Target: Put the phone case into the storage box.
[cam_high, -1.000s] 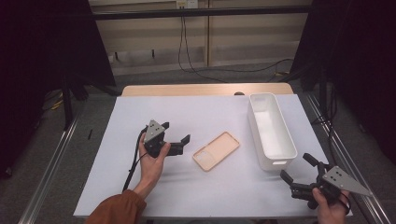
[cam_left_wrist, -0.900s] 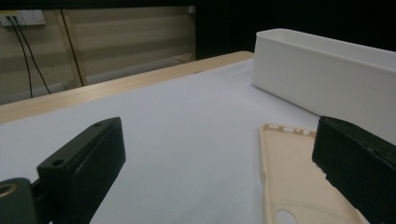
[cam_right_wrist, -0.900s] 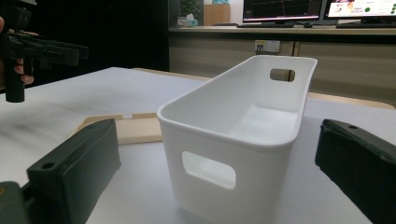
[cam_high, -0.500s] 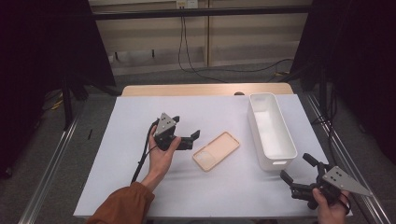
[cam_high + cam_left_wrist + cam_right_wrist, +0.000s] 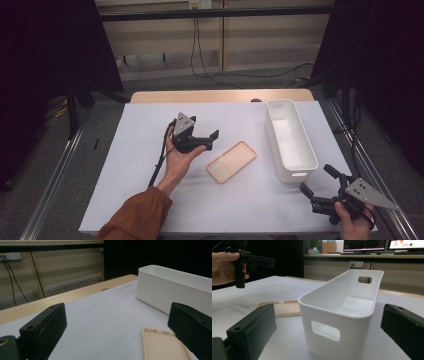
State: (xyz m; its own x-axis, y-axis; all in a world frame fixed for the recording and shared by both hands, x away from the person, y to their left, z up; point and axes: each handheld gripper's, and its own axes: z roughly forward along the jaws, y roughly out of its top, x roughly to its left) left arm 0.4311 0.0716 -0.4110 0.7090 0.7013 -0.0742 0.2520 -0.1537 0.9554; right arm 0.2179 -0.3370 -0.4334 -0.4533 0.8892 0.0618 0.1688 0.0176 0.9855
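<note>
A peach phone case (image 5: 231,161) lies flat on the white table cover (image 5: 140,150), open side up. My left gripper (image 5: 212,140) is held just left of it by a hand with an orange sleeve, jaws open and pointing at the case. In the left gripper view the case (image 5: 162,345) lies low between the jaws, toward the right one, and nothing is gripped. My right gripper (image 5: 318,180) stands open at the table's front right corner, facing the near end of the white bin (image 5: 290,137). The bin (image 5: 337,315) is empty.
In the right gripper view the phone case (image 5: 284,308) lies left of the bin, and the left gripper (image 5: 254,261) shows at the upper left. A wooden table edge (image 5: 220,95) runs along the back. Metal rails flank the table.
The left gripper has moved right and slightly away from the person, closing in on the phone case. The right gripper, case and bin have stayed put.
</note>
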